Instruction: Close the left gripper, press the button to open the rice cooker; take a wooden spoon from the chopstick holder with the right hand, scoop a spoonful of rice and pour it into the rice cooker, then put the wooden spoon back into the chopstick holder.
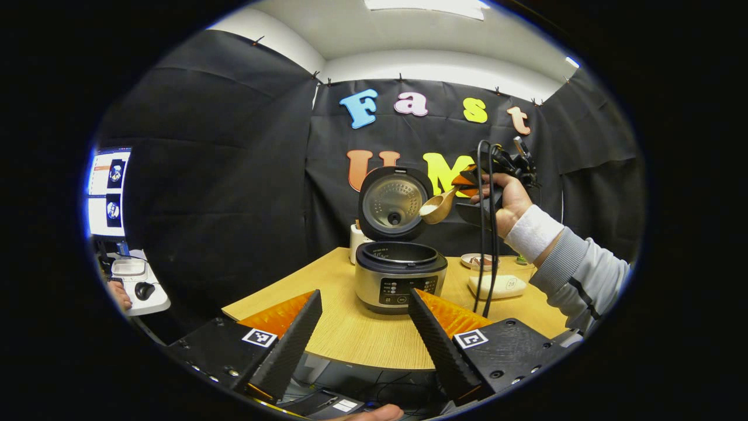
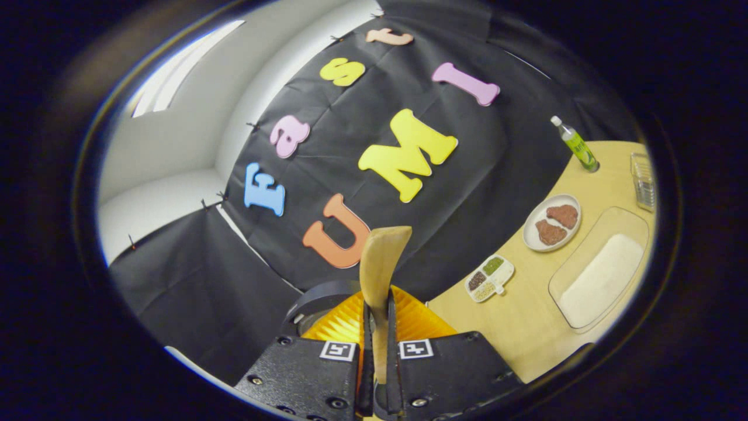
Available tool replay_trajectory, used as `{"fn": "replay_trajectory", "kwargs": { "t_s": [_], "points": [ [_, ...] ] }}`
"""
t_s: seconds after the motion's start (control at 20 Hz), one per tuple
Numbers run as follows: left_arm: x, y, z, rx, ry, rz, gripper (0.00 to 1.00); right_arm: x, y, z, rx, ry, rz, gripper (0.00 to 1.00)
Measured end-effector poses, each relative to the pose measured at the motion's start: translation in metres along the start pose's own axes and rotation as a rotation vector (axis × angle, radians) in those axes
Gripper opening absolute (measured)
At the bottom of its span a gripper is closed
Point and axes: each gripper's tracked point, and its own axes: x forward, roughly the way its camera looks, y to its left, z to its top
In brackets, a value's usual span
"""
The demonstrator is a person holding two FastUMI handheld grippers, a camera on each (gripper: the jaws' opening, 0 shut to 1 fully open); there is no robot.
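Presently the right gripper (image 2: 377,327) is clenched on the wooden spoon (image 2: 380,269): in the right gripper view both fingers press the flat handle between them, and the handle rises toward 12 o'clock. In the left gripper view the same spoon (image 1: 437,207) sits tilted in that gripper (image 1: 467,178), held by a hand (image 1: 511,199) with a white wristband, its bowl carrying a small heap of white rice. The bowl hangs above the rice cooker (image 1: 400,275), near the 2 o'clock edge of the raised lid (image 1: 394,203); spoon and pot are apart.

The left gripper (image 1: 365,333) stands wide open, fingers spread at 7 and 5 o'clock of its view, touching nothing. The cooker stands open on the wooden table (image 1: 350,330) straight ahead at 12 o'clock. A white chopstick holder (image 1: 357,241) stands just behind the cooker at its 10 o'clock.

In the right gripper view, at 3 o'clock of the handle, lie a clear tray of rice (image 2: 602,269), a plate (image 2: 552,222) with two brown pieces, a small divided dish (image 2: 489,278) and a green bottle (image 2: 575,143).
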Motion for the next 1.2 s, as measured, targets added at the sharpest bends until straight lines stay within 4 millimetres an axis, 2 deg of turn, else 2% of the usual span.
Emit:
{"fn": "replay_trajectory", "kwargs": {
  "t_s": [0.35,0.6,0.85,1.2],
  "points": [
    [-0.004,0.008,0.007,-0.023,-0.004,0.013,0.95,0.011,0.012,-0.038,-0.199,0.037,-0.025,0.14],
    [-0.001,0.007,-0.001,-0.029,0.017,0.006,0.95,0.01,0.027,-0.06,-0.414,0.038,0.001,0.14],
    [-0.002,0.009,-0.004,-0.027,0.028,0.014,0.95,0.008,0.04,-0.075,-0.618,0.025,-0.007,0.14],
    [-0.001,0.01,-0.007,-0.028,0.034,0.017,0.95,0.011,0.044,-0.094,-0.831,0.048,0.022,0.14]
  ]
}}
